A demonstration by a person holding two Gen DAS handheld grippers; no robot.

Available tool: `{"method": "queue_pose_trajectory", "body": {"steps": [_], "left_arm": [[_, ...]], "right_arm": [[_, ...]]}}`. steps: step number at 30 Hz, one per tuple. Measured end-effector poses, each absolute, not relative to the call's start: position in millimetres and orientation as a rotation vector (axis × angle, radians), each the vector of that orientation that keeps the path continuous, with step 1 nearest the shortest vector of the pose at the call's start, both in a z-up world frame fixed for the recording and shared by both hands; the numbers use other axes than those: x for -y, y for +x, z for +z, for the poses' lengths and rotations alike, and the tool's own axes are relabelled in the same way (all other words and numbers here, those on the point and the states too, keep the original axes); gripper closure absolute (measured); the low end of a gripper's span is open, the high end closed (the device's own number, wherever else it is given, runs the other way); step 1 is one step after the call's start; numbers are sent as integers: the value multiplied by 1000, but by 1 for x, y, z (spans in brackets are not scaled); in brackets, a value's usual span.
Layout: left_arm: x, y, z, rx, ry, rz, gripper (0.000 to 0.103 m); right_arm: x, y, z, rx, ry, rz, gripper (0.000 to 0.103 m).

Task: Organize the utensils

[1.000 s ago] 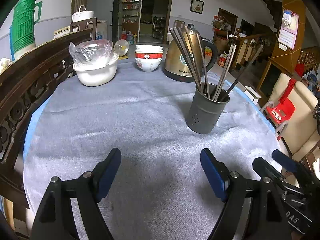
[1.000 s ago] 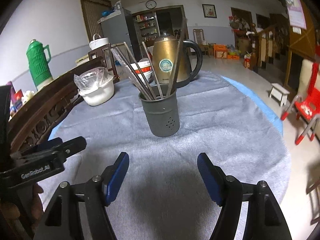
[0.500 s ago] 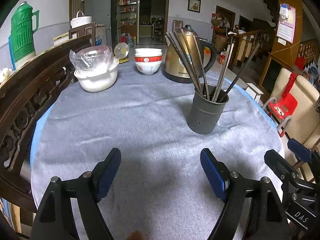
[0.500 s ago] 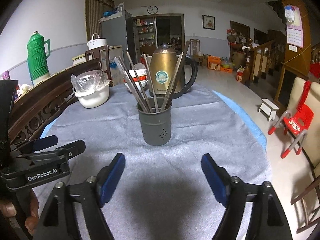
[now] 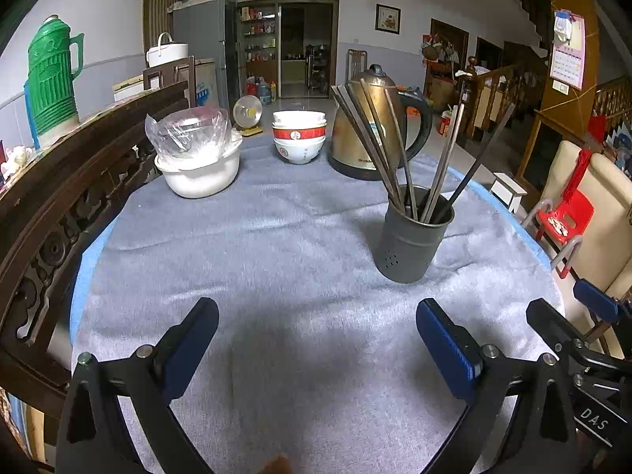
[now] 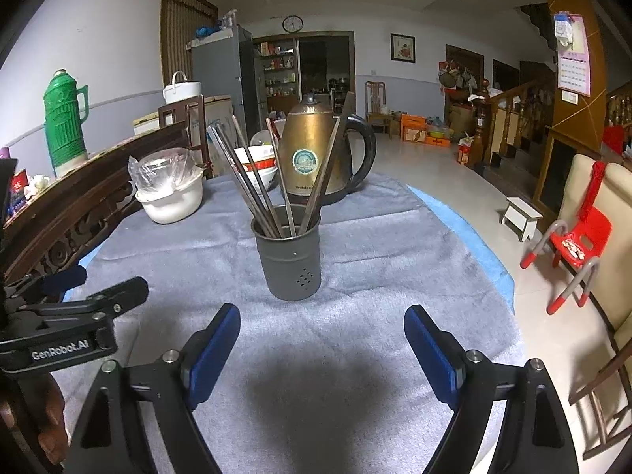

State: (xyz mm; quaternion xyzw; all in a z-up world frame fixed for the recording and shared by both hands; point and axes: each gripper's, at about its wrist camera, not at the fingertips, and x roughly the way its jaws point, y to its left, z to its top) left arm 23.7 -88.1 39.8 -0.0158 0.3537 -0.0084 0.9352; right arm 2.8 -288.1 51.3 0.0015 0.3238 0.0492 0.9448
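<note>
A dark grey utensil holder (image 5: pixel 410 237) stands upright on the grey tablecloth (image 5: pixel 256 245), with several long chopsticks (image 5: pixel 375 142) fanning out of it. It also shows in the right wrist view (image 6: pixel 290 252) with its chopsticks (image 6: pixel 252 181). My left gripper (image 5: pixel 316 339) is open and empty, low over the cloth, left of and nearer than the holder. My right gripper (image 6: pixel 322 341) is open and empty, directly in front of the holder. Each gripper shows at the edge of the other's view.
A brass kettle (image 5: pixel 375 122), stacked red-and-white bowls (image 5: pixel 299 136) and a plastic-covered white bowl (image 5: pixel 197 162) stand at the table's far side. A carved wooden chair back (image 5: pixel 59 205) borders the left. A red child's chair (image 6: pixel 576 245) stands on the floor at right.
Both grippers have drawn back and risen away from the holder, which now looks smaller and farther. Both stay open and empty.
</note>
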Motion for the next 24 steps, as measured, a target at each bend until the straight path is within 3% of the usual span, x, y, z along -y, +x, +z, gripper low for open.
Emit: {"method": "queue_pose_trajectory", "body": {"steps": [24], "left_arm": [[90, 16, 59, -696, 32, 43, 1]], "right_arm": [[294, -5, 75, -624, -16, 39, 14]]}}
